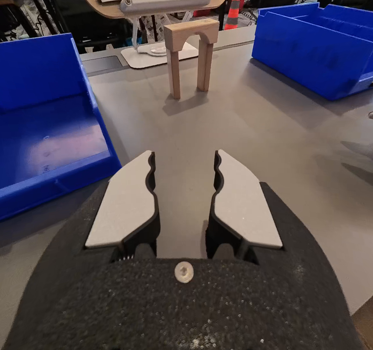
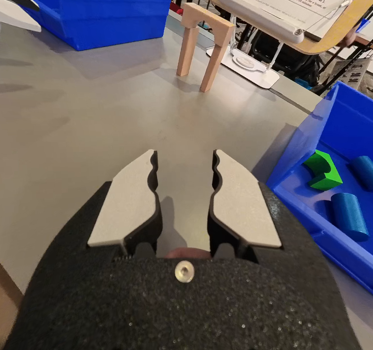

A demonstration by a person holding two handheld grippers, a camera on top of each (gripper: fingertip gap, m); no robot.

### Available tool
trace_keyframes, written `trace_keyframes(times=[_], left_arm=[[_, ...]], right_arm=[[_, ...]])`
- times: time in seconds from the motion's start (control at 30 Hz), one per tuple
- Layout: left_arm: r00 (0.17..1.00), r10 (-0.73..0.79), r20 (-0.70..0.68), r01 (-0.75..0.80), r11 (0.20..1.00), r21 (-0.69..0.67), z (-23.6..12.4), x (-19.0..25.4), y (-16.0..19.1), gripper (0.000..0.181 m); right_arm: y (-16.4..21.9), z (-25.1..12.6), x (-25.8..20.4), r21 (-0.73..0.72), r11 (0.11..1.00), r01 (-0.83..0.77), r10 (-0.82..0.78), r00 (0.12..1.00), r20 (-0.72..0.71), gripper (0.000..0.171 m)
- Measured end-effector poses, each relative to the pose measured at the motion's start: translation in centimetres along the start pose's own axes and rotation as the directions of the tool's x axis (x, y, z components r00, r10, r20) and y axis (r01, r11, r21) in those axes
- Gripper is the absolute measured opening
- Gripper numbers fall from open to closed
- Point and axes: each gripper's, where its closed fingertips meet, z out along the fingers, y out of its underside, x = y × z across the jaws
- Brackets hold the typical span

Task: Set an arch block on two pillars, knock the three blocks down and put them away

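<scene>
1. Step in hand, as I judge it: the build looks done, so the knock-down comes next. The arch block point(image 1: 191, 35) sits across the tops of 2 upright pillars, the left pillar point(image 1: 175, 73) and the right pillar point(image 1: 204, 65), on the grey table point(image 1: 232, 138).
2. Left gripper point(image 1: 184, 152): jaws spread apart, nothing between them. It hangs low over the table, pointed almost straight at the structure.
3. Right gripper point(image 2: 184, 152): also spread and empty. The structure sits ahead and slightly right of its centreline; arch block point(image 2: 210, 20) seen at an angle.
4. Both grippers are well apart from the blocks, with bare table between.
5. To do it well, my reading: push high, at the arch or the pillar tops, with 1 closed fingertip edge. Push sideways across the table, not toward the white document stand point(image 1: 159, 55) just behind.
6. Risk: a hard shove could send a pillar off the far edge or under the stand. A slow nudge should do.
7. Blue bin at left point(image 1: 50, 118) shows an empty floor; it seems the likely drop.
8. Blue bin at right point(image 2: 302, 158) holds a green arch block point(image 2: 323, 170) and 2 blue cylinders point(image 2: 349, 217).
</scene>
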Motion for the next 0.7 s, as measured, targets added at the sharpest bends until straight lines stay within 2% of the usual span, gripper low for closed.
trace_keyframes(times=[0.37, 0.5, 0.53, 0.57, 0.63, 0.7], left_arm=[[1.0, 0.01, 0.03, -0.009, 1.0, -0.023, -0.3, -0.6, 0.6, 0.058], [0.999, -0.037, 0.024, 0.038, 0.999, -0.039, 0.3, -0.8, 0.8, 0.06], [0.998, -0.058, 0.007, 0.058, 0.997, -0.045, 0.6, -0.7, 0.8, 0.05], [0.996, -0.091, -0.015, 0.09, 0.995, -0.046, 1.2, -0.5, 0.4, 0.001], [0.987, -0.162, -0.024, 0.16, 0.986, -0.055, 3.4, -0.2, -0.7, 0.0], [0.987, -0.154, 0.049, 0.158, 0.983, -0.093, 6.5, -0.7, -1.9, 0.0]], right_arm=[[0.7, 0.3, -0.9, -0.05, 0.993, 0.106, -0.108, 0.993, -0.038, 0.051], [0.8, 0.4, -1.1, -0.055, 0.991, 0.12, -0.122, 0.992, -0.033, 0.052], [0.8, 0.4, -1.1, -0.055, 0.991, 0.119, -0.121, 0.992, -0.032, 0.052], [0.8, 0.4, -1.1, -0.054, 0.992, 0.116, -0.118, 0.993, -0.032, 0.052], [1.0, 0.6, -1.0, -0.057, 0.992, 0.111, -0.113, 0.993, -0.029, 0.052], [1.0, 0.7, -0.8, -0.06, 0.992, 0.111, -0.112, 0.993, -0.028, 0.052]])
